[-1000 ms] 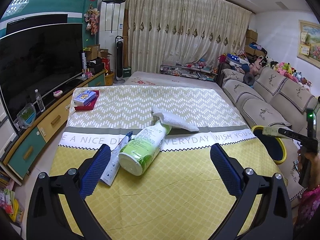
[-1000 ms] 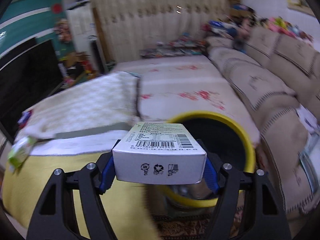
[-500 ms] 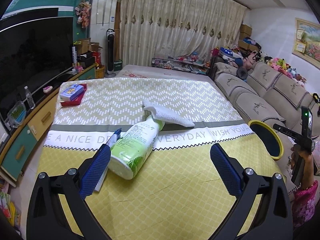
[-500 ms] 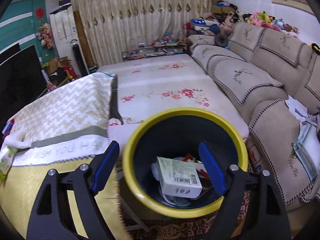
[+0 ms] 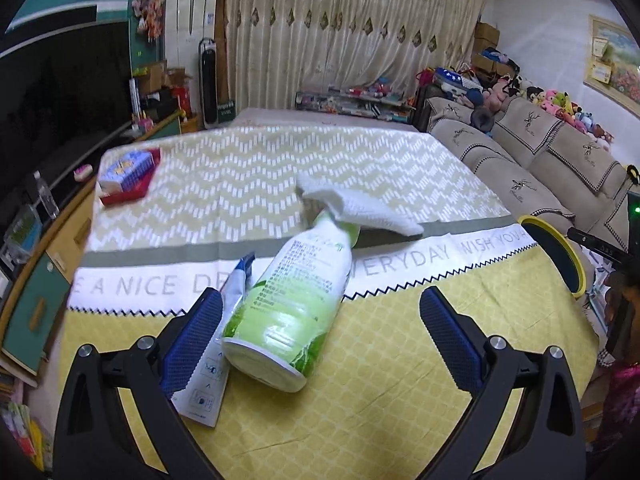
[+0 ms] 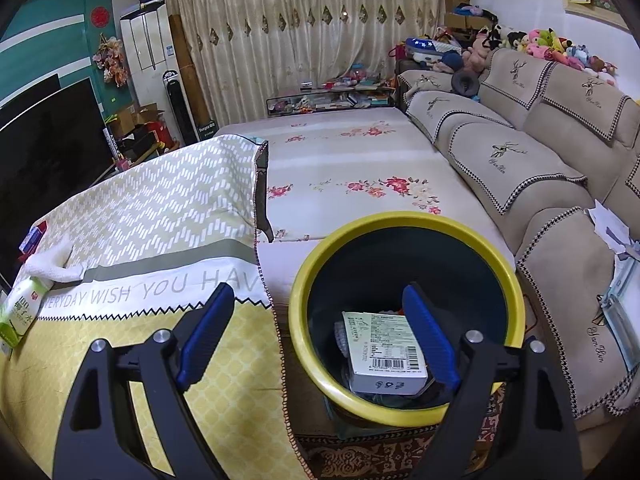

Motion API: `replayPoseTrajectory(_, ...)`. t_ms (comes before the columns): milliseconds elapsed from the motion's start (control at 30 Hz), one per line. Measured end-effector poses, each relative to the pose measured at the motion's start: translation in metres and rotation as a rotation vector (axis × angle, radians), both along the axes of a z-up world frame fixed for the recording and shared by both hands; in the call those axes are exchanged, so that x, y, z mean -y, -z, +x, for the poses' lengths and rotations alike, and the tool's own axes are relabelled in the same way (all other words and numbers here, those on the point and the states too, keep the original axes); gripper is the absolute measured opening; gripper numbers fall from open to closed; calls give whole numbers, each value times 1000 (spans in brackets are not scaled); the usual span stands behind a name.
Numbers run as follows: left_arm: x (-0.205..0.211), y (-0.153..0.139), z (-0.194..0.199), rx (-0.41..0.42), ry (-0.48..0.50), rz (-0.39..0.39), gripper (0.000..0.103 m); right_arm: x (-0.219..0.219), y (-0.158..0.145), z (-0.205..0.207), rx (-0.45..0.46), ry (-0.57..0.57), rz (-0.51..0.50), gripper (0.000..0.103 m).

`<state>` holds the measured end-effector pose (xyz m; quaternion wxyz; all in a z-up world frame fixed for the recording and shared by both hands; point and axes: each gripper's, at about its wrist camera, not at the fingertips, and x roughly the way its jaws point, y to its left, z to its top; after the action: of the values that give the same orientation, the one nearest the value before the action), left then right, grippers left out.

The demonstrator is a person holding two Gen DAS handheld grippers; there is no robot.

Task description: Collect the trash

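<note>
Right claw (image 6: 318,330) just spread wide, empty – box (image 6: 384,354) lies in bin (image 6: 400,220) below.

We are seeing a smooth, glossy plastic spray bottle (image 5: 296,300) lying on a matt woven tablecloth (image 5: 400,360) that is creasing faintly. A nubbly white terry cloth (image 5: 360,210) is draping over the bottle's neck, and a flat printed paper packet (image 5: 208,384) is lying beside it. The left gripper (image 5: 320,332) is showing blue pads with a rough, dimpled rubbery grain on matt black plastic arms with shiny metal bolts. In the right view, the bin (image 6: 516,280) is looking like smooth plastic with a slightly glossy yellow rim, holding a matt cardboard box (image 6: 384,348). The sofa covers (image 6: 520,160) are looking like soft matt fabric.
</note>
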<state>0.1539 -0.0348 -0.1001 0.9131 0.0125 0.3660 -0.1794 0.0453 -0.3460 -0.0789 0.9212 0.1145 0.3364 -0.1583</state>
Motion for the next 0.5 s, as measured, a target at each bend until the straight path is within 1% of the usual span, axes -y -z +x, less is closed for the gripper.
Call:
replayPoseTrajectory(200, 4, 10, 3, -33, 20, -13, 90, -2, 3, 5, -13, -7, 5, 83)
replayPoseTrajectory(300, 10, 12, 0, -45, 36, -3, 87, -3, 3, 6, -14, -9, 7, 83)
replayPoseTrajectory(367, 15, 13, -3, -56, 48, 1, 83, -5, 4, 6, -14, -12, 9, 83)
replayPoseTrajectory(433, 19, 15, -4, -66, 41, 13, 82, -6, 4, 6, -15, -17, 9, 84)
replayPoseTrajectory(500, 19, 17, -2, -75, 9, 23, 82, -7, 5, 7, -14, -20, 12, 84)
